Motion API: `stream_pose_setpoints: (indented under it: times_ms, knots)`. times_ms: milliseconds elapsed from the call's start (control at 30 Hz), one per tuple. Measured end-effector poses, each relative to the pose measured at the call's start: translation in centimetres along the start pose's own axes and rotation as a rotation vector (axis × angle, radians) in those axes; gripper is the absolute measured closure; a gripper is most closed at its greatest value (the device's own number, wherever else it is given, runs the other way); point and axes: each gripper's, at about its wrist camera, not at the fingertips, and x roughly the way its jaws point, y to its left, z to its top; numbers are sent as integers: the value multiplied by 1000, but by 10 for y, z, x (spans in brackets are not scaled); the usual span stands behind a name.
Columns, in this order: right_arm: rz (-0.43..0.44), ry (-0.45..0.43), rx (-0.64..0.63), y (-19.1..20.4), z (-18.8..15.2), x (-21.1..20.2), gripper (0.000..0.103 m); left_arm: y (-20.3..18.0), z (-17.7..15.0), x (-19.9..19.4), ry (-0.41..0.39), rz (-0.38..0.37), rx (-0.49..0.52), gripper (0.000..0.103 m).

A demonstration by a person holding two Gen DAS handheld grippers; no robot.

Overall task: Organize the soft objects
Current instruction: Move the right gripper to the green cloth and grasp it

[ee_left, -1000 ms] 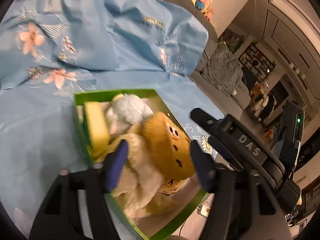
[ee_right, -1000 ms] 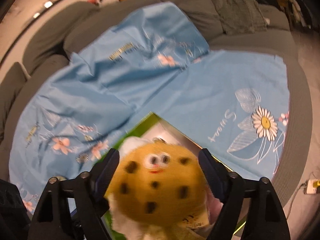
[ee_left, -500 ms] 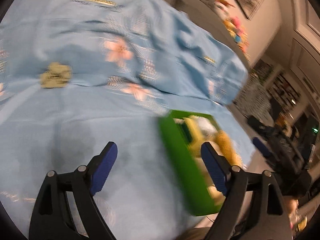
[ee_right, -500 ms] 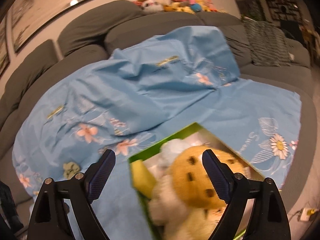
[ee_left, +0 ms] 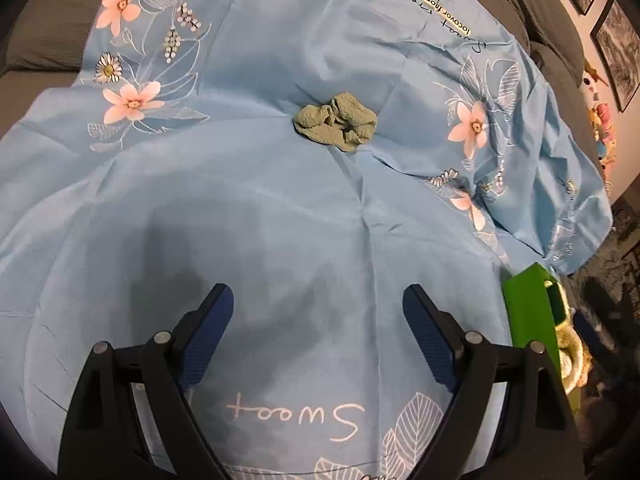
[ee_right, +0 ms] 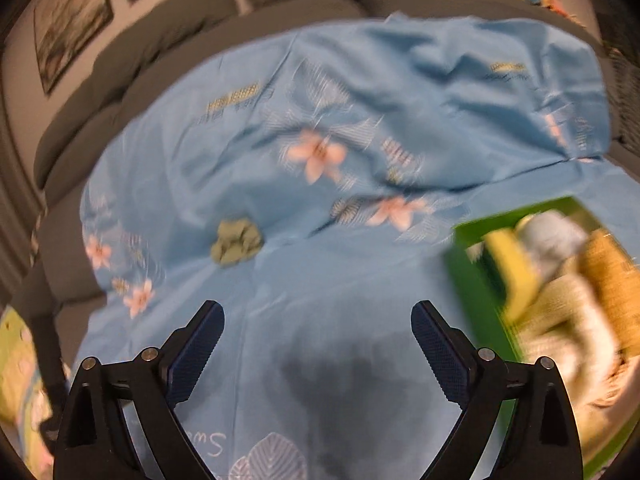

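Left wrist view: left gripper (ee_left: 318,304) wide, nothing inside.
Right gripper (ee_right: 318,320): just opening wider, nothing inside.
Green cloth (ee_left: 336,122): crumpled on blue sheet (ee_left: 280,220).
Green box (ee_right: 480,292): full of soft toys.

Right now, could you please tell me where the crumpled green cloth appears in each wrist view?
Left wrist: crumpled green cloth upper centre, on the blue sheet.
Right wrist: left of centre, blurred.
Shared landmark: green box, right of the cloth in both.
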Motion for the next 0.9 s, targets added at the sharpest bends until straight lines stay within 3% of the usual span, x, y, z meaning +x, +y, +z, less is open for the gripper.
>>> stream_pose_setpoints:
  times_ms: [100,300,333,467,700,800,900]
  knots:
    - [12,74,-14,16,-5,29,8,8,1,-1,15,-18,-8,17]
    - [51,256,-29,58,21,102,8,23,11,1,2,69,-48,17]
    - [64,276,-36,67,29,114,8,26,13,0,3,56,-55,17]
    - [53,295,-63,96,55,159,8,33,18,-6,6,-4,-63,17]
    - [-65,278,-106,118,86,246,8,41,20,1,20,21,-104,17]
    - [-43,268,-122,124,90,275,8,39,21,5,33,14,-98,17]
    - [-58,251,-163,133,87,294,15,41,23,7,46,4,-105,17]
